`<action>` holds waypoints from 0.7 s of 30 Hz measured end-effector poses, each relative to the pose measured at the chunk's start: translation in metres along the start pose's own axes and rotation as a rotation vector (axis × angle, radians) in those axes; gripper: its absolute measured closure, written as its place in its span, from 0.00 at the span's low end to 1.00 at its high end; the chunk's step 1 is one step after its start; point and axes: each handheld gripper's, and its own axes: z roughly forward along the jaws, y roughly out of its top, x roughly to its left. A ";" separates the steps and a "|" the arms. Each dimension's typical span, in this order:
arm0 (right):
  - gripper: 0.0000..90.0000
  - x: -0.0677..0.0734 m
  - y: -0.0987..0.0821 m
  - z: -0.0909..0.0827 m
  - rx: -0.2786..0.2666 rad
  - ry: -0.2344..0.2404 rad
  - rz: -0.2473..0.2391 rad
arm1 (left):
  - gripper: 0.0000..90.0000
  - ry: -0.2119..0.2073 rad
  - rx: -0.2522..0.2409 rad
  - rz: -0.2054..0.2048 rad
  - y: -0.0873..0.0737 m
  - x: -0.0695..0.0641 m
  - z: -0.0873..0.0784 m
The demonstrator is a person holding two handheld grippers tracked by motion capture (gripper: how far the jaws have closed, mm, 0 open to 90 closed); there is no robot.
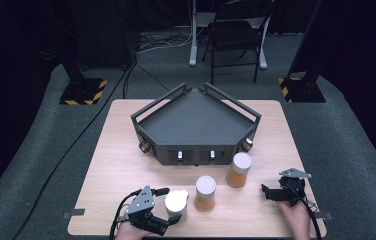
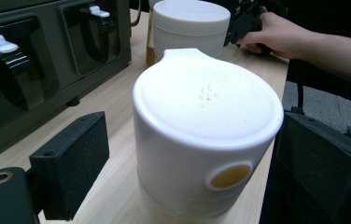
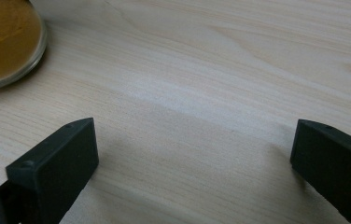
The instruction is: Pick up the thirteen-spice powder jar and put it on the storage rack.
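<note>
A squat white plastic jar with a rounded lid and a small amber window low on its side [image 2: 206,135] stands upright near the front edge of the wooden tabletop [image 1: 116,165], toward its left corner. The left gripper [image 1: 168,212] straddles it from the left: in the left gripper view the jar sits squarely between the two black jaws, the right pad looking close against its wall while a gap remains at the left pad, so the jaws are parted and not yet clamped. The jar's long axis is vertical, across the jaws' closing line. The left hand is far nearer than the right. Two taller amber-filled jars with white lids [image 1: 205,193] [image 1: 239,170] stand farther right, before a dark grey angular tray [image 1: 196,122]. The right gripper [image 1: 272,193] rests unclenched and empty near the right front corner.
</note>
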 end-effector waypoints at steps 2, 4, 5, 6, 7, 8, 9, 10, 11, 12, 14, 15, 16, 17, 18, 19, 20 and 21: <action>0.00 0.000 0.000 0.000 0.000 0.000 0.000 | 0.13 0.008 -0.001 -0.009 -0.002 -0.002 0.003; 0.00 0.000 0.000 0.000 0.000 0.000 0.000 | 0.15 0.020 -0.004 -0.006 -0.003 -0.005 0.006; 0.00 0.000 0.000 0.000 0.000 0.000 0.000 | 0.16 0.025 -0.001 -0.004 -0.003 -0.006 0.007; 0.00 0.000 0.000 0.000 0.000 0.000 0.000 | 0.19 0.023 -0.003 -0.008 -0.004 -0.006 0.008; 0.00 0.000 0.000 0.000 0.000 0.000 0.000 | 0.21 0.024 -0.002 -0.007 -0.005 -0.007 0.009; 0.00 0.000 0.000 0.000 -0.001 0.000 -0.001 | 0.25 0.028 0.003 -0.001 -0.005 -0.008 0.010; 0.00 0.000 0.000 0.000 0.000 0.000 0.000 | 0.28 0.033 0.007 0.007 -0.005 -0.009 0.011; 0.00 0.000 0.000 0.000 0.000 0.000 0.000 | 0.28 0.031 0.009 0.007 -0.005 -0.009 0.012; 0.00 0.000 0.000 0.000 0.000 0.000 0.000 | 0.30 0.030 0.006 0.012 -0.007 -0.008 0.012; 0.00 0.000 0.000 0.000 0.000 0.000 0.000 | 0.33 0.035 0.003 0.018 -0.007 -0.009 0.012; 0.00 0.000 0.000 0.000 0.000 0.000 0.000 | 0.33 0.034 0.002 0.017 -0.008 -0.009 0.012; 0.00 0.000 0.000 0.000 -0.001 0.000 -0.001 | 0.33 0.036 0.002 0.019 -0.008 -0.009 0.012; 0.00 0.000 0.000 0.000 0.000 0.000 0.000 | 0.33 0.036 0.002 0.019 -0.008 -0.009 0.012; 0.00 0.000 0.000 0.000 0.000 0.000 0.000 | 0.33 0.035 0.002 0.019 -0.007 -0.009 0.012; 0.00 0.000 0.000 0.000 -0.001 0.000 -0.001 | 0.33 0.035 0.003 0.019 -0.007 -0.009 0.012; 0.00 0.000 0.000 0.000 0.000 0.000 0.000 | 0.33 0.035 0.004 0.019 -0.007 -0.009 0.012; 0.00 0.000 0.000 0.000 0.000 0.000 0.000 | 0.34 0.035 0.003 0.019 -0.007 -0.009 0.012; 0.00 0.000 0.000 0.000 0.000 -0.001 0.001 | 0.34 0.036 0.003 0.018 -0.007 -0.009 0.012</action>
